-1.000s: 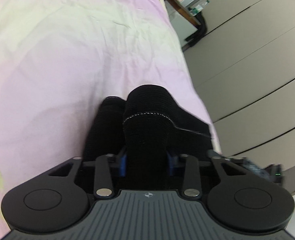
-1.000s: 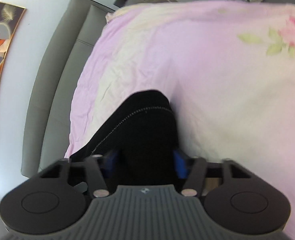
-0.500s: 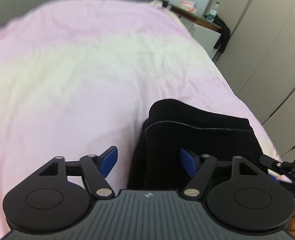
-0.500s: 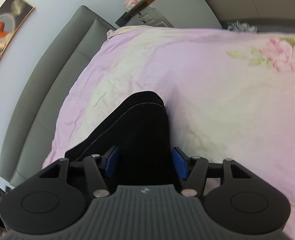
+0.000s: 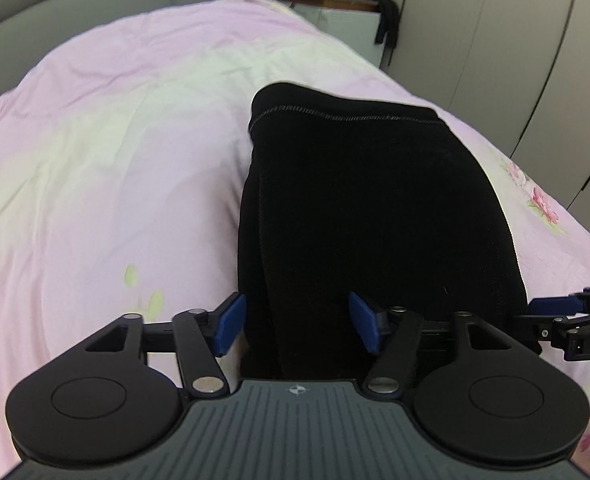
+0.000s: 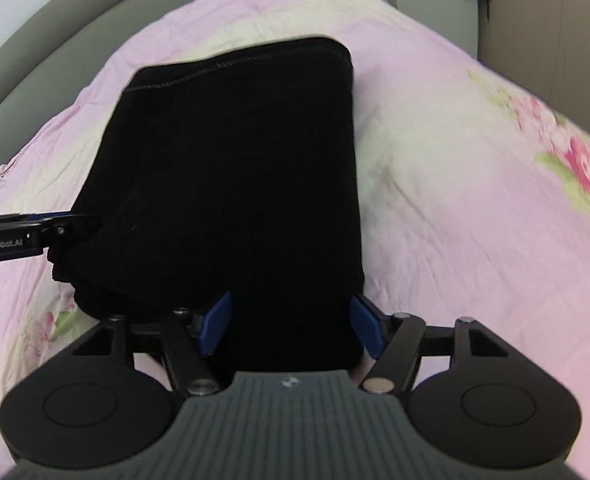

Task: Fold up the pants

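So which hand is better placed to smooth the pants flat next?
Probably the right: its gripper sits squarely over the pants, jaws open. The left gripper straddles only their left edge.

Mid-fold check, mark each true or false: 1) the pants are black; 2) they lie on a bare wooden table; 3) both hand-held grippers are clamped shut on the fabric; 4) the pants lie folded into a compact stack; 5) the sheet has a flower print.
1) True: the pants are black.
2) False: they lie on a pink bedsheet.
3) False: the left hand-held gripper and the right hand-held gripper have just been opening; fabric sits between the jaws, but the pads stand clear of it.
4) True: layered edges show at the near left corner in the right wrist view.
5) True: pink flowers show.
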The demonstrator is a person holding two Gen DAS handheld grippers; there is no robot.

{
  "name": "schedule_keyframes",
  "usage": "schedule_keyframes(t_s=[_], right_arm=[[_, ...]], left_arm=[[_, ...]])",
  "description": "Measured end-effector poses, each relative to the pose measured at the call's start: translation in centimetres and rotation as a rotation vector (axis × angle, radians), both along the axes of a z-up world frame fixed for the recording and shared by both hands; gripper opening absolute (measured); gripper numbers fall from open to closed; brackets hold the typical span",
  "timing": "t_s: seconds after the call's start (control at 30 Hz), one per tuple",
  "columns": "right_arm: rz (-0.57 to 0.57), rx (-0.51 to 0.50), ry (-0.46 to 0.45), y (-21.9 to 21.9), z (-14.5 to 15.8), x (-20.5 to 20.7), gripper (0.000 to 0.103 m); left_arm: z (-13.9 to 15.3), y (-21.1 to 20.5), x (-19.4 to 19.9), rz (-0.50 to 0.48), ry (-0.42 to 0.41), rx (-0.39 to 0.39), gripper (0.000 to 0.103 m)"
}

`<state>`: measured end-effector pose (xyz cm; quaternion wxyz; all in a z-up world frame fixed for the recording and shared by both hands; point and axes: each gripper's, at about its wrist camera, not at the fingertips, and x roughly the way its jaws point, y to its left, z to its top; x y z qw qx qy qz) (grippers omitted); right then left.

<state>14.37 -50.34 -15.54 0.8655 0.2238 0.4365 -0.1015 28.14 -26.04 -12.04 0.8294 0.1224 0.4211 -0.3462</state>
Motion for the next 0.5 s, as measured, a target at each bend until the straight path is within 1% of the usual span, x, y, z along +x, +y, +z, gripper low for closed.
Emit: schedule_keyframes(t_s=[0.03, 0.07, 0.13, 0.17, 0.2, 0.23, 0.27, 0.33, 0.37, 0.4, 0.43, 0.47, 0.5], right_arm=[[-0.007, 0.004, 0.025, -0.1, 0.4, -0.3, 0.063], [-0.015, -0.017, 0.041, 0.0, 1.1, -0.6, 0.063], [-0.031, -0.096, 0.040, 0.9, 3.0, -1.8, 0.066], [-0.040, -0.125, 0.028, 1.4, 4.1, -2.4, 0.073], [-0.050, -0.146, 0.001, 2.0, 5.3, -3.1, 0.081], [-0.055, -0.155, -0.035, 2.6, 6.5, -4.0, 0.083], [-0.056, -0.155, -0.072, 3.2, 7.5, -4.7, 0.084], [-0.054, -0.142, -0.145, 4.6, 9.7, -5.9, 0.084], [-0.057, -0.138, -0.198, 5.3, 11.0, -6.7, 0.084], [-0.046, -0.126, -0.244, 6.1, 12.2, -7.3, 0.084], [-0.030, -0.076, -0.295, 6.8, 13.4, -7.8, 0.084], [-0.019, 0.032, -0.355, 6.9, 14.5, -8.7, 0.087], [-0.012, 0.167, -0.410, 6.7, 15.2, -9.5, 0.093]], left_arm=[[0.7, 0.1, 0.1, 0.014, 0.022, 0.020, 0.079], [1.3, 0.3, 0.0, 0.033, 0.047, 0.029, 0.079], [2.9, 1.0, -0.4, 0.068, 0.089, 0.014, 0.082], [3.8, 1.4, -1.0, 0.087, 0.095, -0.002, 0.088], [4.8, 1.8, -1.7, 0.100, 0.079, -0.025, 0.093], [5.9, 2.2, -2.7, 0.113, 0.040, -0.049, 0.095], [7.1, 2.6, -3.8, 0.126, -0.016, -0.069, 0.103], [9.5, 3.4, -6.0, 0.135, -0.118, -0.115, 0.103], [10.8, 3.9, -6.8, 0.134, -0.151, -0.144, 0.103], [12.0, 4.4, -7.6, 0.137, -0.174, -0.165, 0.103], [13.3, 5.0, -8.2, 0.146, -0.198, -0.181, 0.103], [14.5, 5.6, -8.7, 0.159, -0.219, -0.189, 0.103], [15.4, 6.1, -9.2, 0.175, -0.232, -0.183, 0.103]])
